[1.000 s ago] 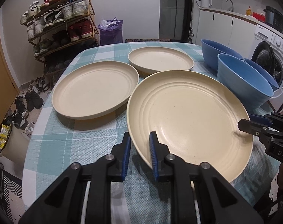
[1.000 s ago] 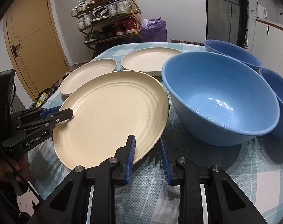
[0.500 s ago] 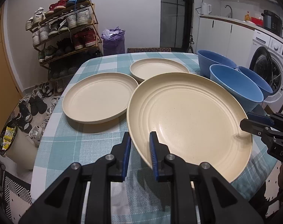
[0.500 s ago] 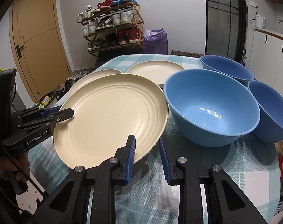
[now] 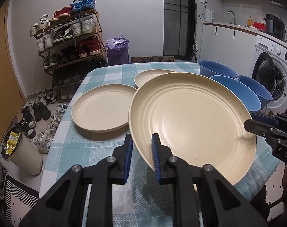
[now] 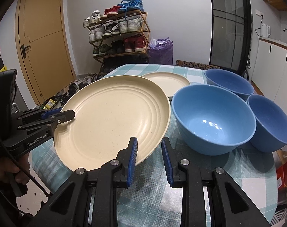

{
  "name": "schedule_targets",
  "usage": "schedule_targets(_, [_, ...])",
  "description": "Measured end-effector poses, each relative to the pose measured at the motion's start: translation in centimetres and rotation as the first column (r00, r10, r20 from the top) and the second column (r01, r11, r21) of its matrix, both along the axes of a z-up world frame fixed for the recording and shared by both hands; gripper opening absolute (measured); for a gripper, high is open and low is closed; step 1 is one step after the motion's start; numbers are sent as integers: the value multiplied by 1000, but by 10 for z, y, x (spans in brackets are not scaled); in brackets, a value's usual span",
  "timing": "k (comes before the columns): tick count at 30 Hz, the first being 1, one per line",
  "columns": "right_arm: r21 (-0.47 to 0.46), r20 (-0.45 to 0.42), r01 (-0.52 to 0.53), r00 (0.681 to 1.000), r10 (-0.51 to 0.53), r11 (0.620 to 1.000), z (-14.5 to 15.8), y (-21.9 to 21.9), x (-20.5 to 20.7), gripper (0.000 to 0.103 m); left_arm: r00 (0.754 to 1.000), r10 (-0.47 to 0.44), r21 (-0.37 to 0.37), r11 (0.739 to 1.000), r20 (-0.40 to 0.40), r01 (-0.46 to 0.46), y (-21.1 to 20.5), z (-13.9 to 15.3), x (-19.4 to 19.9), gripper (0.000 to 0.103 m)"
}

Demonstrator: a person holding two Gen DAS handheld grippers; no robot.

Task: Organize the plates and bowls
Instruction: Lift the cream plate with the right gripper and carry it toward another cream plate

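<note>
Left wrist view shows the left tongs point(image 5: 141, 147) clamped on the near rim of the large cream plate point(image 5: 190, 121), which hangs tilted above the checked desk point(image 5: 98, 151). The right tongs point(image 5: 246, 125) grip the same plate at its far right rim, as seen from the left tongs. Ahead and left of the left tongs a second cream plate point(image 5: 103, 109) lies flat on the desk, just beside the lifted one; a third cream plate point(image 5: 147, 77) sits farther ahead, partly hidden behind the raised rim. Three blue bowls point(image 5: 238, 92) crowd the desk's right side, close behind the held plate.

From the right wrist view, the right tongs point(image 6: 149, 151) pinch the plate's near edge, and the left tongs point(image 6: 72, 114) bite its left rim. The nearest blue bowl point(image 6: 211, 117) stands just right of the plate, with two more behind it. Beyond the desk stand a shoe rack point(image 6: 120, 36), a purple bag point(image 6: 162, 51) and a yellow door point(image 6: 43, 43).
</note>
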State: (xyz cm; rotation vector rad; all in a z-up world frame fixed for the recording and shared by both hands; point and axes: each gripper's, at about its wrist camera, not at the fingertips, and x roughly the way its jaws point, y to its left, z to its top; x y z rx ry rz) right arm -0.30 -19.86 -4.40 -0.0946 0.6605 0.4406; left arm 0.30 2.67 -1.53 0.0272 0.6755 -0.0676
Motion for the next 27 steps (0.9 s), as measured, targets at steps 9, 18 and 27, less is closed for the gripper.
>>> schedule_targets(9, [6,25,16,1000,-16,1000,18,-9,5,27,1000,-9,12,1000,21,8,-10,15,8,18])
schedule_targets(18, [3,55,33,998,-33,999,36,-15,16,27,999,-17,23,1000,48,15,-16,32,27,19])
schedule_targets(27, [2,75,45,996,-45,999,51,-17,37,27,998,-23,41,999,63,21,-20,43,49,19])
